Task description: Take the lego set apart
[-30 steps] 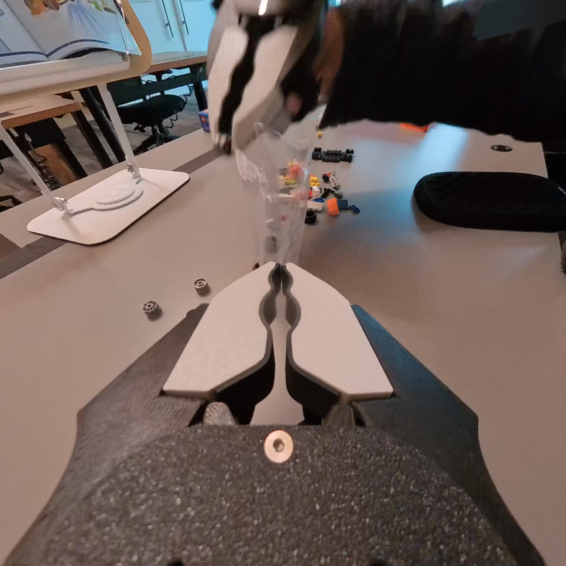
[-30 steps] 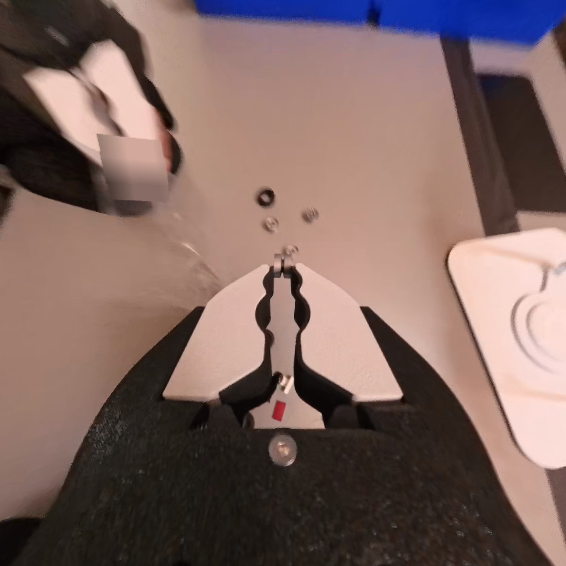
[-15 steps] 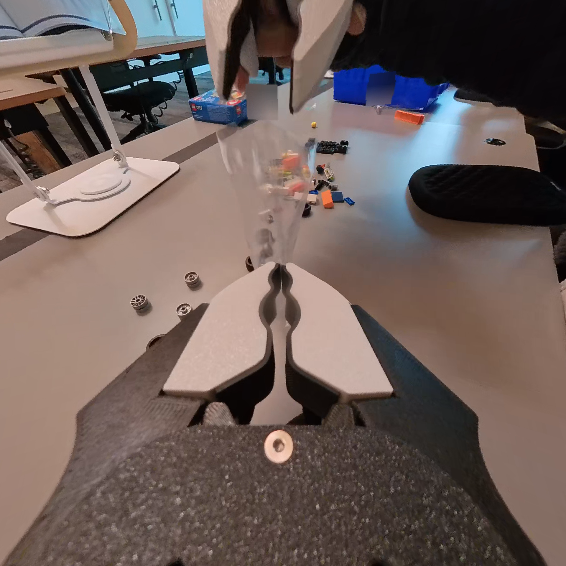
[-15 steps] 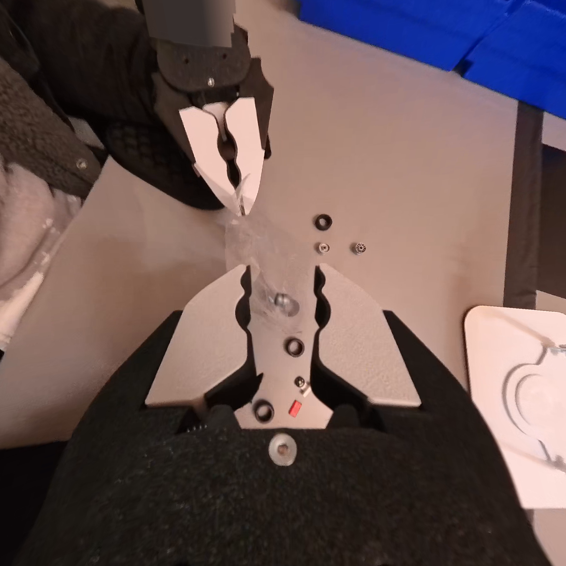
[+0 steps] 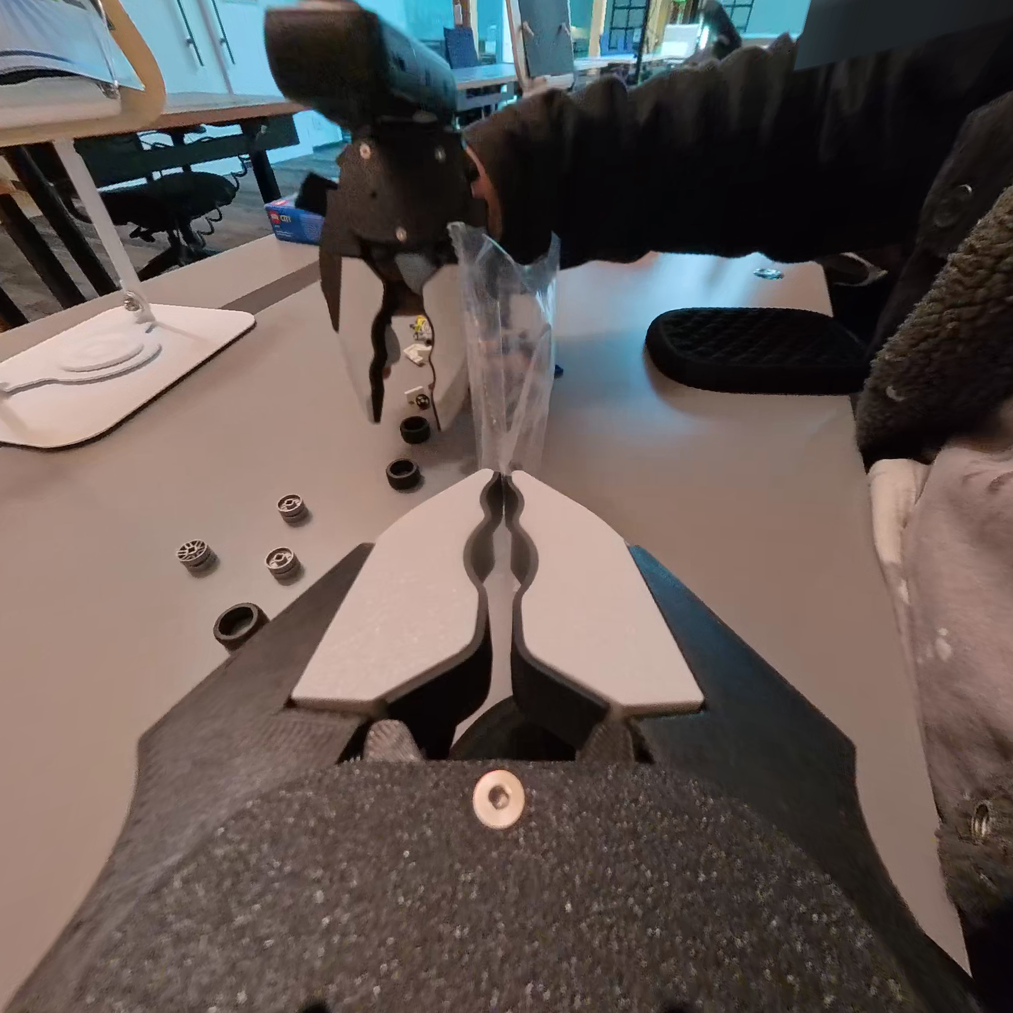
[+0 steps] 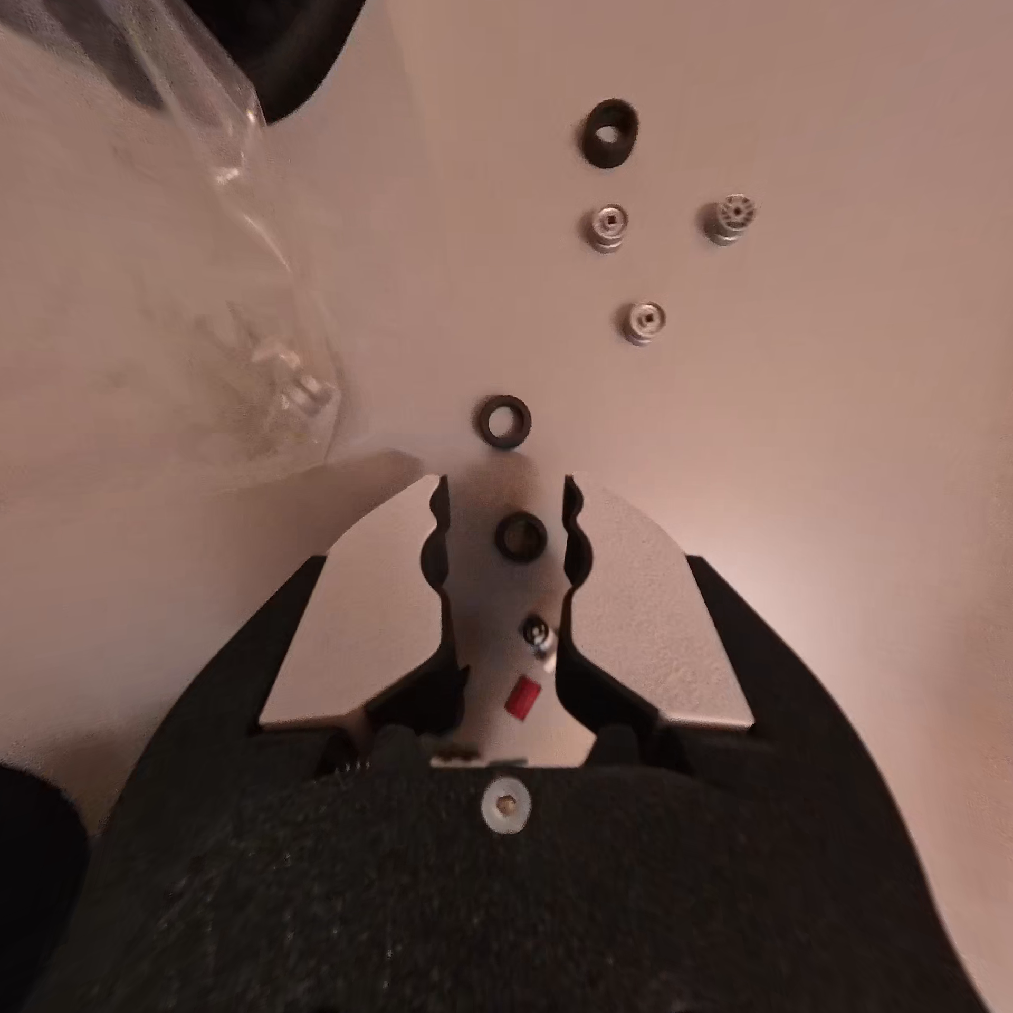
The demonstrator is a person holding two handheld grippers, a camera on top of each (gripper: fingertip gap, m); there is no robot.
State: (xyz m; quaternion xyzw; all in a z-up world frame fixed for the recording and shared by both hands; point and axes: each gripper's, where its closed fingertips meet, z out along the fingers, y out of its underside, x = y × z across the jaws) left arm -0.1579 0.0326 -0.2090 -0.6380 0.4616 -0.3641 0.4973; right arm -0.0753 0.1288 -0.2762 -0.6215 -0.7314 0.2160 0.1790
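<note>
Left wrist view: left gripper (image 5: 501,482) pinched tight on the bottom corner of a clear plastic bag (image 5: 507,351), held upright off the grey table (image 5: 685,493), apparently mouth-up so that whatever remains inside stays put. Right gripper (image 5: 405,419) pointing straight down beside the bag, fingers spread, tips poised over a black tyre (image 5: 414,430). Second tyre (image 5: 404,474) just in front of it, third tyre (image 5: 239,625) near the left gripper's shoulder. Three grey wheel hubs (image 5: 282,562) scattered between, all apart from the tyres, so wheels look already stripped. White stand base (image 5: 109,362) well off to the left, black pad (image 5: 756,351) to the right.

Right wrist view: right gripper (image 6: 504,477) wide open and empty, looking down at the table, one tyre (image 6: 521,538) lying between the fingers but touching neither, likely the next pick. Another tyre (image 6: 502,423) just past the tips. Small red piece (image 6: 523,696) and tiny stud piece (image 6: 540,641) deeper in the gap. Bag blurred at left, pale bits inside.
</note>
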